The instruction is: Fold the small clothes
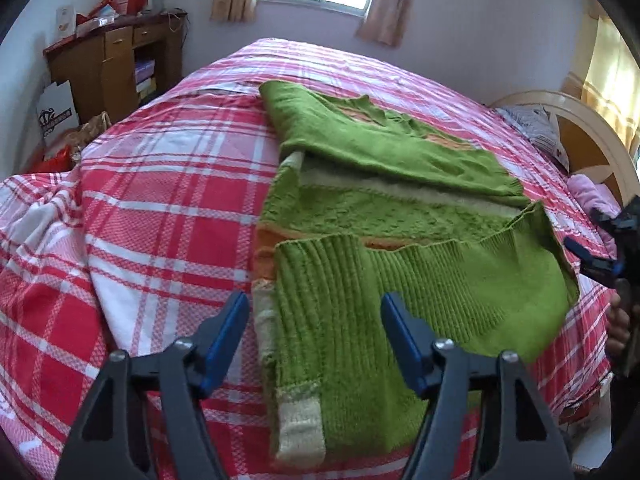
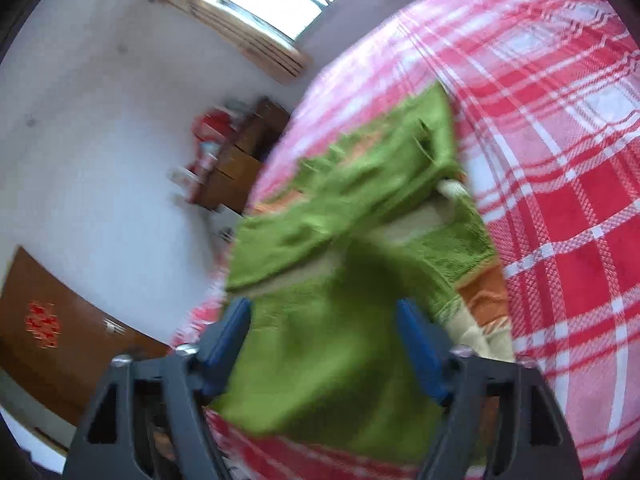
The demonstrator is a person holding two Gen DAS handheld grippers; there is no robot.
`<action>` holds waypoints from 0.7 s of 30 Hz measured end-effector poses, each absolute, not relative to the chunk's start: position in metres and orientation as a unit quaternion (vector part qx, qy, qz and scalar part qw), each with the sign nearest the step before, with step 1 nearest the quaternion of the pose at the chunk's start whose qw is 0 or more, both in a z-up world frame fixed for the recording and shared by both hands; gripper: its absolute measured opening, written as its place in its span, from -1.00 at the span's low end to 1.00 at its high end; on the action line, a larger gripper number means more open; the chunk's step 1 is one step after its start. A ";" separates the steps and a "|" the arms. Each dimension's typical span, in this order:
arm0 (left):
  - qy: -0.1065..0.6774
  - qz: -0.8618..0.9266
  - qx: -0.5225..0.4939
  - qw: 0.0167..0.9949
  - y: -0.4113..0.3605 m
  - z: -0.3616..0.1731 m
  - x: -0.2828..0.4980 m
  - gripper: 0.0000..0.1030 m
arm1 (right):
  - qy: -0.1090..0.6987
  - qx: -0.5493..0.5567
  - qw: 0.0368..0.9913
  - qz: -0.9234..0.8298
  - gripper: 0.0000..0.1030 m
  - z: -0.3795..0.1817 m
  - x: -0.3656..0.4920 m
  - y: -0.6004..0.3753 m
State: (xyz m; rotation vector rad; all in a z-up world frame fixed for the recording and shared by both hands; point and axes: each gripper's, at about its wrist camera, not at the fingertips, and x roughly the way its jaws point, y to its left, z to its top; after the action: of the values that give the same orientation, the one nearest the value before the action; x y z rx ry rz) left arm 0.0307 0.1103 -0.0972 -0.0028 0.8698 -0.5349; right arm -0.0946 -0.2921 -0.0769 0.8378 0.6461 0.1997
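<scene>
A green knitted sweater (image 1: 384, 216) with orange and cream bands lies partly folded on the red-and-white checked bed (image 1: 160, 200). One sleeve is laid across its upper part and the ribbed hem is turned over near me. My left gripper (image 1: 316, 316) hovers open over the sweater's near left edge, and its blue pads hold nothing. At the right edge of the left wrist view, the right gripper (image 1: 600, 258) is by the sweater's right corner. In the blurred right wrist view, the right gripper (image 2: 324, 320) stands open just over the sweater (image 2: 340, 264), with no cloth pinched.
A wooden cabinet (image 1: 112, 64) with clutter on top stands at the far left by the wall. A curved headboard (image 1: 592, 136), a pillow (image 1: 532, 128) and pink cloth (image 1: 592, 196) are at the right. A brown door (image 2: 52, 332) shows in the right wrist view.
</scene>
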 end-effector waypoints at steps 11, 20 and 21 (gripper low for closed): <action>0.417 -0.254 -0.024 0.872 0.107 -0.104 0.034 0.11 | 0.269 0.402 0.872 0.082 0.49 -0.072 -0.143 -0.288; 0.381 -0.223 -0.002 0.897 0.114 -0.084 0.021 -0.22 | 0.273 0.405 0.870 0.071 0.49 -0.080 -0.150 -0.290; 0.383 -0.228 -0.003 0.895 0.113 -0.084 0.023 -0.10 | 0.273 0.407 0.869 0.071 0.49 -0.081 -0.150 -0.290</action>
State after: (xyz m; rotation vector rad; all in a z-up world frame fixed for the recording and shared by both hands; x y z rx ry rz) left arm 0.0231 0.1134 -0.0842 -0.0066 0.7946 -0.4733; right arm -0.1497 -0.2905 -0.0809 0.8511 0.5721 0.1479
